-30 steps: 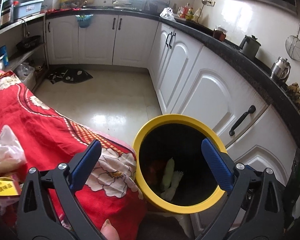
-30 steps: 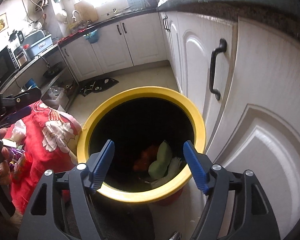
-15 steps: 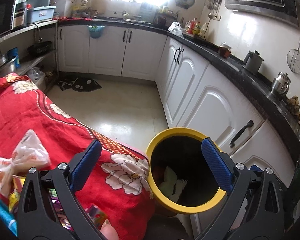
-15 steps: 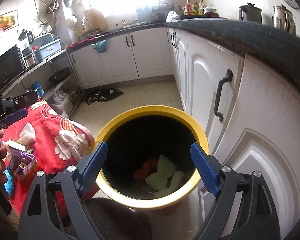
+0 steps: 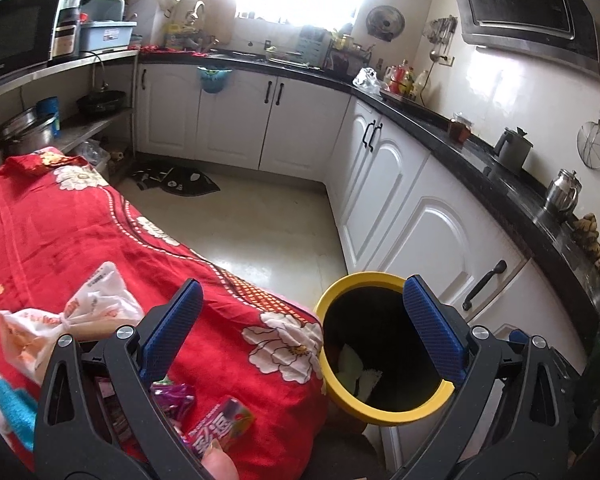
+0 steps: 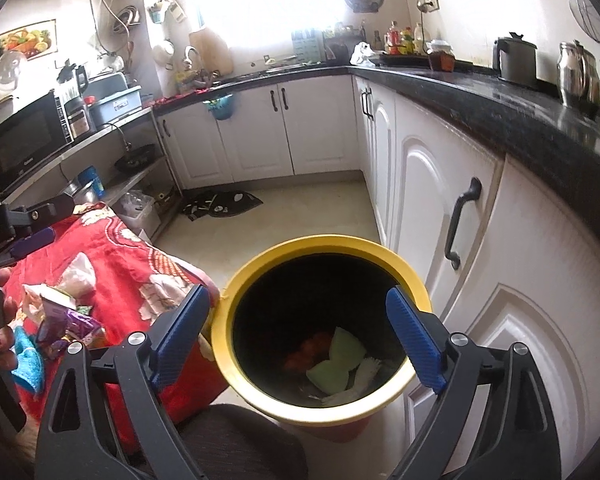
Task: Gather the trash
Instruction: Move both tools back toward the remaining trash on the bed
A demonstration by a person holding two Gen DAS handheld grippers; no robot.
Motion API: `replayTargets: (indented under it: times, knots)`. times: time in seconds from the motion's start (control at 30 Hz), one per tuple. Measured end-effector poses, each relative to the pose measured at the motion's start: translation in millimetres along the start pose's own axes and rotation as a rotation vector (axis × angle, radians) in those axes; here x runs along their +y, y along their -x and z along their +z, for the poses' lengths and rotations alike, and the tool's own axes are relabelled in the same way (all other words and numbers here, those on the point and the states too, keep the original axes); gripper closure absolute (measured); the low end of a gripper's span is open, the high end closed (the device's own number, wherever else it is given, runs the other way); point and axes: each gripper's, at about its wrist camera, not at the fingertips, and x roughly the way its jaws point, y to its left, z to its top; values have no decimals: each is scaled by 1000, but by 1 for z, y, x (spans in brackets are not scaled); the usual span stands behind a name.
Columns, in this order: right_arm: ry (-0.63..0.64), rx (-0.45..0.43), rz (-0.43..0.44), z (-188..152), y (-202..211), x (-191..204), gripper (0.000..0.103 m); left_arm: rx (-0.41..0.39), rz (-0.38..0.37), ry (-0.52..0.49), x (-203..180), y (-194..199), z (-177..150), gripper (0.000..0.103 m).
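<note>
Two open grippers above bin (image 6: 320, 242)

Pink snack packet (image 5: 223, 424), bottom centre of my left view, on the red-covered surface (image 5: 60, 232): white Chinese characters, not legible. White bag (image 5: 76, 316), lower left: orange print, unreadable. Range hood (image 5: 520, 4), upper right: tiny brand mark, unreadable.

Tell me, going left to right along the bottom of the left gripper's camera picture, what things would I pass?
White plastic bag → purple wrapper → pink snack packet → yellow-rimmed trash bin.
</note>
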Motion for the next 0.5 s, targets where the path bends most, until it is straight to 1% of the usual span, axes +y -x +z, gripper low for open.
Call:
replayTargets:
  times: [0.07, 0.33, 0.5]
  knots:
    - [7, -11, 3, 2, 4, 4, 12, -7, 6, 3, 3, 5, -2, 11]
    - [36, -31, 39, 4, 15, 25, 12, -26, 34, 22, 20, 24, -6, 11]
    - [52, -34, 80, 6, 21, 41, 12, -46, 60, 48, 41, 39, -6, 11]
